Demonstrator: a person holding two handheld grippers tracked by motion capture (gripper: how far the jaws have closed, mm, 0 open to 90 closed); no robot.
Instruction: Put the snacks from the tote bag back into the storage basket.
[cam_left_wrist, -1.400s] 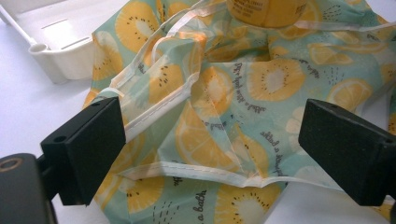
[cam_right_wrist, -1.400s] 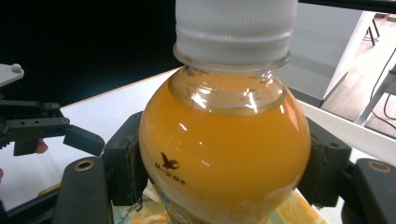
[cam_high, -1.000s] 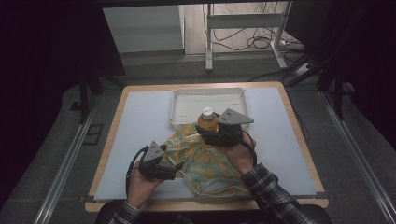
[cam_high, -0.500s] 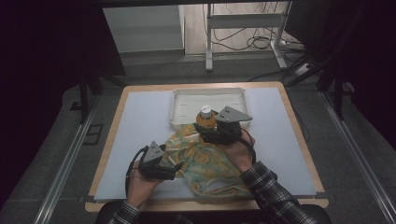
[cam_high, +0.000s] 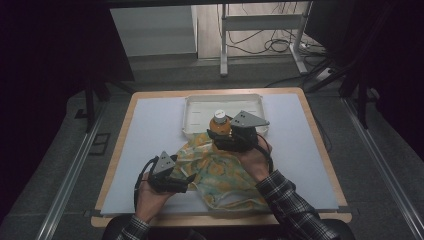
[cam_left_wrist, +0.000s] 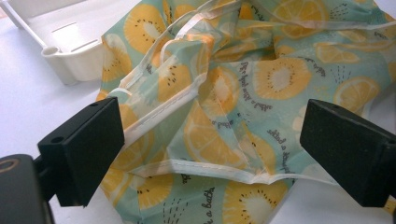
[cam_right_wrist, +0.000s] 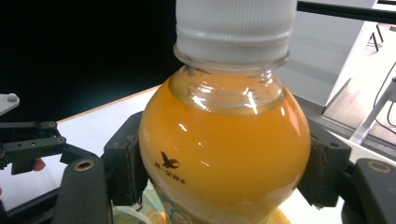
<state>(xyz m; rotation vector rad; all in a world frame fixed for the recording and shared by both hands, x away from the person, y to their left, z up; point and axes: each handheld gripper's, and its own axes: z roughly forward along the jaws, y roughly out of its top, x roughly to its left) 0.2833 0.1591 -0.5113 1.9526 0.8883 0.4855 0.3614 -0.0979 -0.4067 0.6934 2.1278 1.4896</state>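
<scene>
A small bottle of orange juice (cam_right_wrist: 224, 154) with a white cap (cam_high: 219, 118) stands upright, held just above the far edge of a lemon-print cloth bag (cam_high: 220, 172). My right gripper (cam_high: 221, 137) is shut on the bottle, its pads pressing the round body from both sides. The bag lies crumpled on the white mat, its open hem (cam_left_wrist: 196, 93) facing my left gripper (cam_left_wrist: 212, 154). That gripper (cam_high: 187, 180) sits at the bag's left edge with its jaws wide apart; cloth lies between them, touched by neither pad.
A white plastic tray (cam_high: 200, 107) stands at the back of the mat, just behind the bottle; its corner (cam_left_wrist: 70, 56) is beside the bag. A wooden table rim (cam_high: 320, 145) frames the mat. Dark floor and a metal stand lie beyond.
The right gripper and its bottle have drifted very slightly toward the tray. The left gripper has kept still.
</scene>
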